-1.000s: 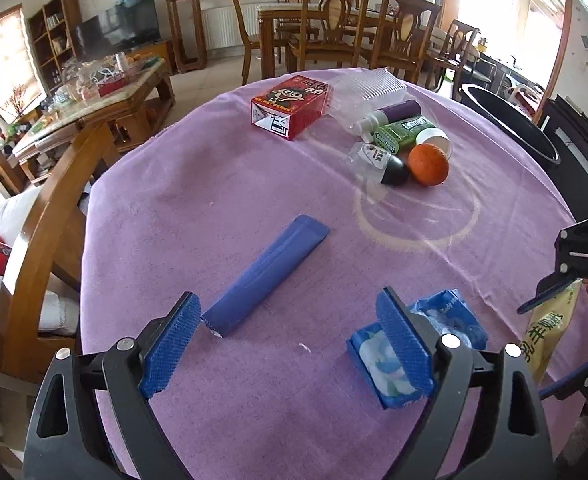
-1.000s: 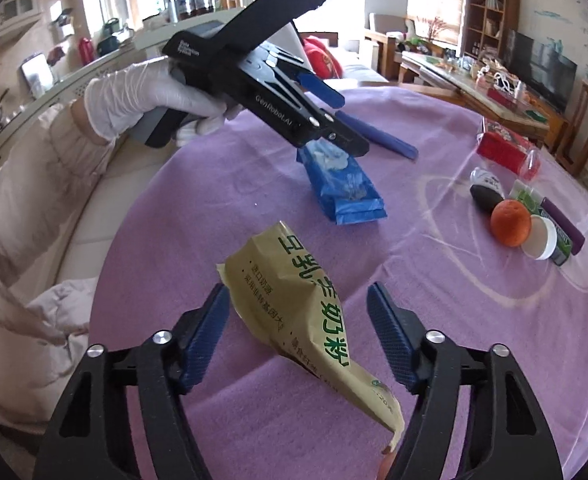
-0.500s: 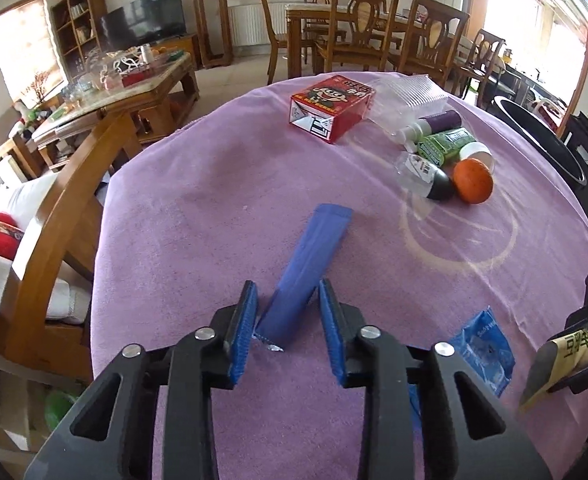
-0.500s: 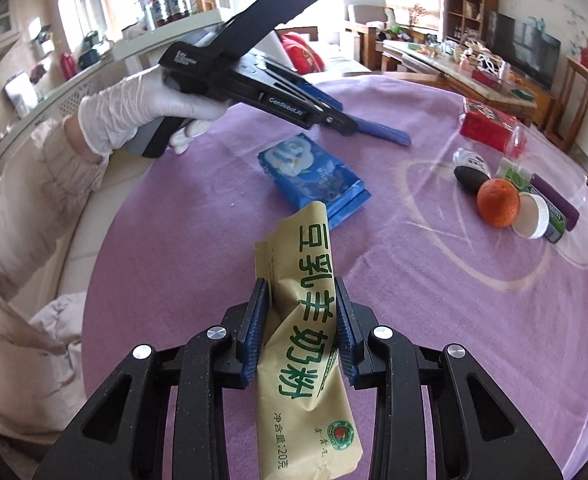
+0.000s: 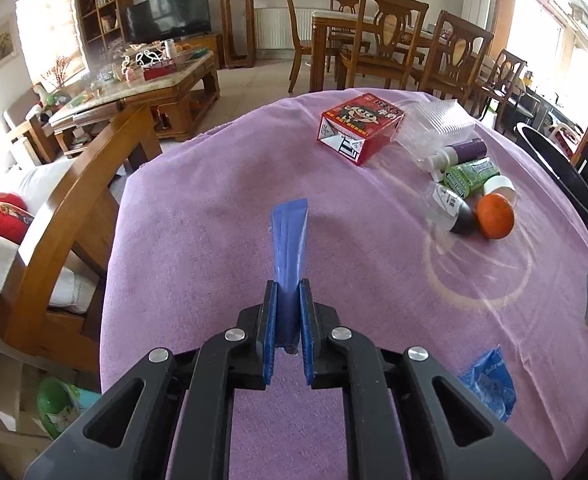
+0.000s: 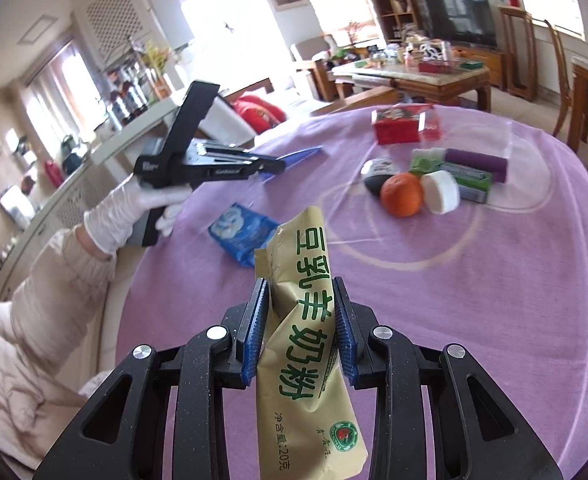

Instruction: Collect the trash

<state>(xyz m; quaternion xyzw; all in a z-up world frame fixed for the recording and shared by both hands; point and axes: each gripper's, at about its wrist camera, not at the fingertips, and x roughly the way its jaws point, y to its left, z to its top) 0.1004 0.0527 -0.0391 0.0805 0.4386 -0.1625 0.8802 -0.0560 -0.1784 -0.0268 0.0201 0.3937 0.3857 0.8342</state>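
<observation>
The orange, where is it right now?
The orange sits on the purple tablecloth, in the right wrist view's upper middle, touching a white cap on its right and a dark bottle behind-left.

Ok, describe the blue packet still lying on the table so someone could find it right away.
On the round table under the purple cloth, look at the near edge, away from the cluster around the orange fruit. The flat crinkled blue plastic packet lies there alone; unlike the long plain blue wrapper gripped in the left gripper, it bears a white print.

Bright window glare, fisheye-bent, dark-cornered edges
</observation>
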